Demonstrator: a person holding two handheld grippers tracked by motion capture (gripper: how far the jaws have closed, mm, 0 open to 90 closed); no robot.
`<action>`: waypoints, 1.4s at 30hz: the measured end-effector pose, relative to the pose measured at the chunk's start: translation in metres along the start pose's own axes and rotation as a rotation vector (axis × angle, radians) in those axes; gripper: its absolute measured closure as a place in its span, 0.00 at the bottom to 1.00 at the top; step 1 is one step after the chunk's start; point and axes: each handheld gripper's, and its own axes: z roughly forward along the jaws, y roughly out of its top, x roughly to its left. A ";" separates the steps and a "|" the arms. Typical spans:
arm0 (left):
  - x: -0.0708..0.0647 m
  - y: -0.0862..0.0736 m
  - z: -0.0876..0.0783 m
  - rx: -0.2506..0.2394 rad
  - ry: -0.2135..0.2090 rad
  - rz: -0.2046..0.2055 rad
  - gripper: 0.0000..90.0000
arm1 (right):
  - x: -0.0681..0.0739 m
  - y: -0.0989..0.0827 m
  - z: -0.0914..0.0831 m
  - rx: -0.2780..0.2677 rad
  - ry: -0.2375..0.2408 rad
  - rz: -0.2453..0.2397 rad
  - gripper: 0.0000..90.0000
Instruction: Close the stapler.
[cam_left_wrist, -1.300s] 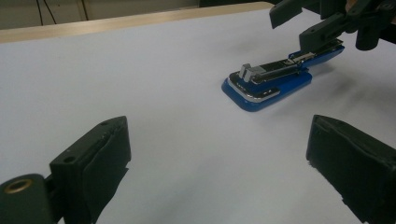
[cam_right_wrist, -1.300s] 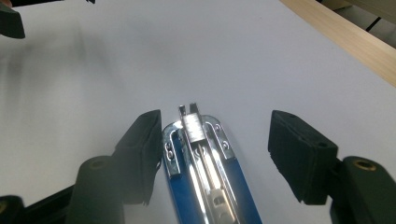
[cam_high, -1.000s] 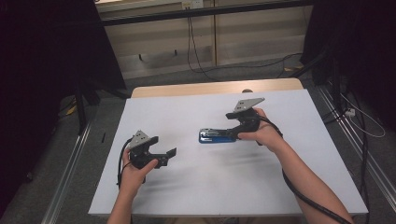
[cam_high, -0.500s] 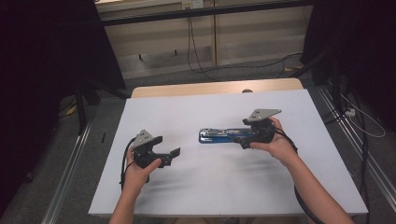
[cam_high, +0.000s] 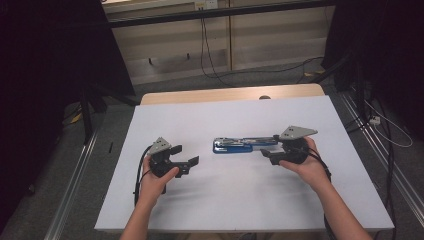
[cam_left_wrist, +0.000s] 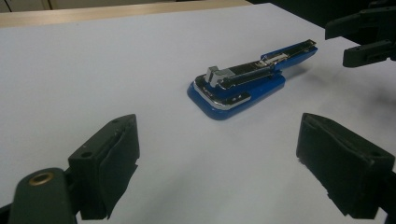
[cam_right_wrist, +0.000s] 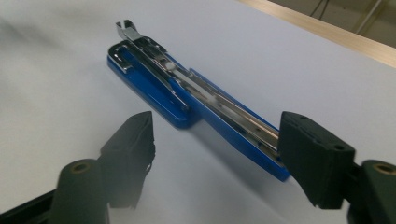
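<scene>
A blue stapler lies swung open flat on the white table top, its metal rail facing up. My right gripper is at the stapler's right end. Its jaws have just been closing but are still open. In the right gripper view the stapler reaches in between the jaws of the right gripper, close beside one pad, and neither pad presses on it. My left gripper rests left of the stapler. Its jaws have just closed a little, and nothing is between them. The left gripper view has the left gripper, the stapler and the right gripper.
A wooden strip edges the table's far side. Metal rails run along the floor at both sides, with cables at the right and dark stands behind.
My right gripper has slid to the right, from over the stapler's middle to its right end, uncovering the whole open stapler. The left hand has stayed put.
</scene>
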 end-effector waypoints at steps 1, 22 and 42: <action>0.000 0.000 0.001 0.005 -0.001 0.003 0.16 | -0.001 -0.001 -0.002 0.002 -0.008 0.003 0.36; -0.012 0.005 0.030 0.089 -0.020 0.042 0.68 | -0.022 -0.030 -0.027 0.027 -0.110 0.085 0.97; -0.008 0.011 0.069 0.126 -0.008 0.062 1.00 | -0.029 -0.030 -0.006 0.115 -0.124 0.089 1.00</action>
